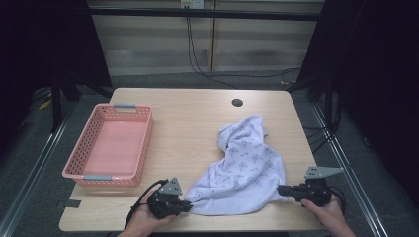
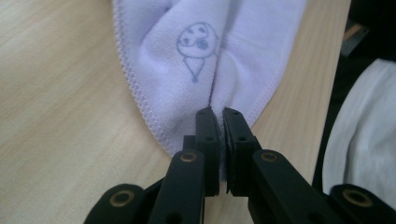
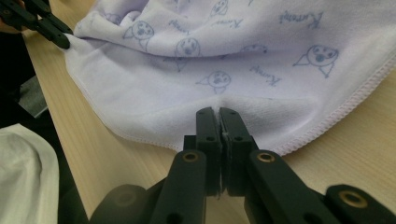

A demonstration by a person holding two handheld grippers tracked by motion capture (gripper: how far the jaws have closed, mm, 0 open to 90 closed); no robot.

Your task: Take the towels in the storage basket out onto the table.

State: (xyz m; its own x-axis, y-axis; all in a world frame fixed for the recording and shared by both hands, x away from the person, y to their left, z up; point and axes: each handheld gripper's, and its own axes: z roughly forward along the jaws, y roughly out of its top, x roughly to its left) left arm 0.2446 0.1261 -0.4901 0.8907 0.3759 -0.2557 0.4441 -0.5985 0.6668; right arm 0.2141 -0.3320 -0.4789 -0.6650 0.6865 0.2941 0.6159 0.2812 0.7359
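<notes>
A light wooden counter (image 1: 197, 118) stretches in front of you, with a small round cable hole (image 1: 237, 102) near its far edge. On its left side sits a pink plastic basket (image 1: 143, 148), with nothing visible inside. To the right of centre lies a pale lilac towel (image 1: 247, 163) printed with small cartoon faces, crumpled and bunched at its far end and spread wider toward you, its near hem close to the counter's front edge. Your left claw (image 1: 187, 203) is pinched closed on the towel's near left corner, with cloth gathered between the jaws (image 2: 187, 56). Your right claw (image 1: 280, 189) is likewise closed on the near hem toward the right corner, where the fabric puckers at the jaw tips (image 3: 261, 74). By my judgement, both grips are secured and the towel has not yet been lifted, spread or folded; whether it should end in the basket is unclear. The towel's far corners are buried in folds, and your hands are cut off by the bottom edge of the high view.
</notes>
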